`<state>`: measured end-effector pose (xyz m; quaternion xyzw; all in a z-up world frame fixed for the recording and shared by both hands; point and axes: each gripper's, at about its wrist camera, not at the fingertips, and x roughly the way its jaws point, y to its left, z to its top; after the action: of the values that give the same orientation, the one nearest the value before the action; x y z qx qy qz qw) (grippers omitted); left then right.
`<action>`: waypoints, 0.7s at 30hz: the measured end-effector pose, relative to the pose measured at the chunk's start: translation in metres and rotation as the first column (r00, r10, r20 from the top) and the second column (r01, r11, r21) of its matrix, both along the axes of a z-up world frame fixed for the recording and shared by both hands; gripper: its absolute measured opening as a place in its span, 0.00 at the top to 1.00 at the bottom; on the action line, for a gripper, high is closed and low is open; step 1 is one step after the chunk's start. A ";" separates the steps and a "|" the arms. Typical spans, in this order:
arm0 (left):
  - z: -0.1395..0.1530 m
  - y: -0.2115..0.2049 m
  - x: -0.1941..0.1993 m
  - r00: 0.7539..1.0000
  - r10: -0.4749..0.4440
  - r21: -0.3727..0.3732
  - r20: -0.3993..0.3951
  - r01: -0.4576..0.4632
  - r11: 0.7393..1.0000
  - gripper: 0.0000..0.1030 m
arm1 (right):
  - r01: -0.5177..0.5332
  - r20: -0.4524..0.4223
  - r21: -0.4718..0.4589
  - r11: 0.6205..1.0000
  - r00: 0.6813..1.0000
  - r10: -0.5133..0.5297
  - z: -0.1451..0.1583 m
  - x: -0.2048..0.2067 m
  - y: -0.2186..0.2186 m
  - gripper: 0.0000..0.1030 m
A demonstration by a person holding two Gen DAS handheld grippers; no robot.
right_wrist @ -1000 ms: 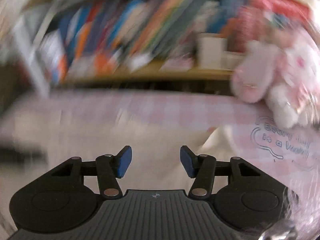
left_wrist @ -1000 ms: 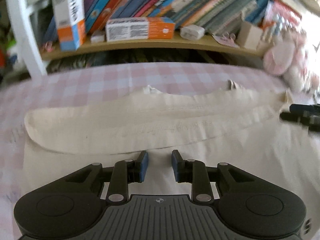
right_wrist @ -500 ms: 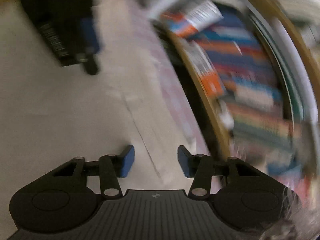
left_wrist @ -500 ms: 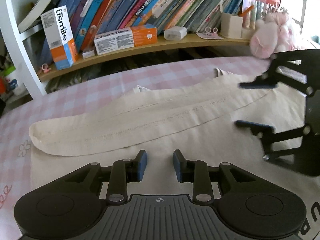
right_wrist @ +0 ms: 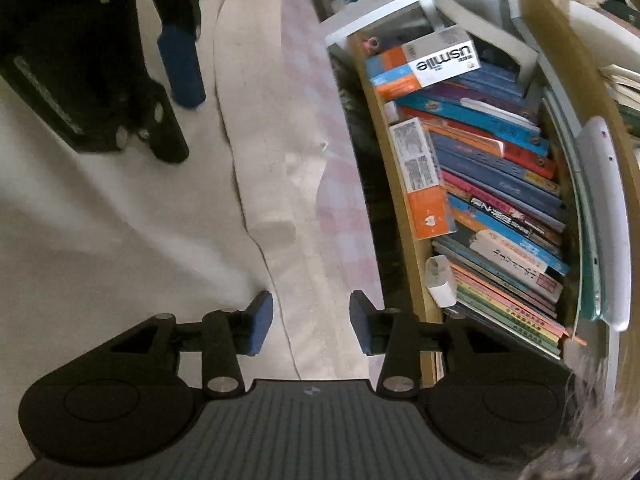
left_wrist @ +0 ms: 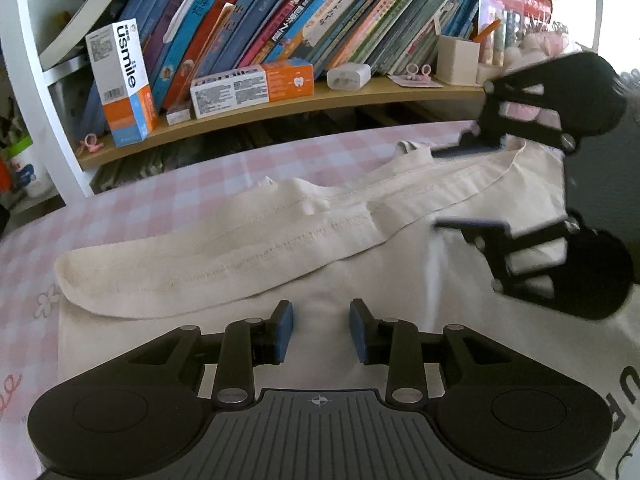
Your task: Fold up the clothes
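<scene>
A cream garment [left_wrist: 400, 280] lies flat on the pink checked tablecloth [left_wrist: 168, 196]. A long folded-over band [left_wrist: 224, 256] runs across its far edge. My left gripper [left_wrist: 322, 330] hovers low over the near cloth, its jaws opening with nothing pressed between them. My right gripper [left_wrist: 460, 186] is rolled on its side at the band's right end, and its fingers stand apart above and below the fold. In the right wrist view the right gripper [right_wrist: 310, 320] is open over the band's edge [right_wrist: 280, 264]. The left gripper's blue pad [right_wrist: 182, 68] shows at top left.
A wooden bookshelf [left_wrist: 280, 108] runs along the table's far side with leaning books, an upright usmile box [left_wrist: 122, 80], a flat box [left_wrist: 252, 86] and a white charger [left_wrist: 348, 76]. A pen holder [left_wrist: 458, 60] and pink plush toys stand at the far right.
My right gripper swept in from the right, rolled onto its side and settled at the band's right end. The left gripper stayed in place with its jaws slightly wider.
</scene>
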<state>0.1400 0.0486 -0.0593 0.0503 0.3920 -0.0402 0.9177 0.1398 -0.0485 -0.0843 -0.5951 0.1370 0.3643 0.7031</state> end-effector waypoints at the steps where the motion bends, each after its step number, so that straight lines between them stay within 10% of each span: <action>1: 0.001 0.001 0.005 1.000 0.001 -0.001 -0.012 -0.001 1.000 0.68 | 0.005 -0.007 0.008 1.000 1.000 -0.005 0.000 -0.002 -0.001 0.65; 10: 0.006 -0.003 0.048 0.995 0.091 0.009 -0.039 -0.091 0.996 0.68 | 0.052 0.078 0.021 0.998 0.996 -0.054 -0.033 -0.038 -0.006 0.97; 21: 0.014 0.075 0.115 0.935 0.354 -0.214 -0.028 -0.351 0.912 0.70 | 0.104 0.042 0.085 0.991 0.993 -0.108 -0.036 -0.038 -0.008 0.97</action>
<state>0.2549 0.1231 -0.0454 -0.1206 0.3826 0.0839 0.9121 0.1017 -0.0561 -0.1198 -0.5659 0.1368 0.3178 0.7483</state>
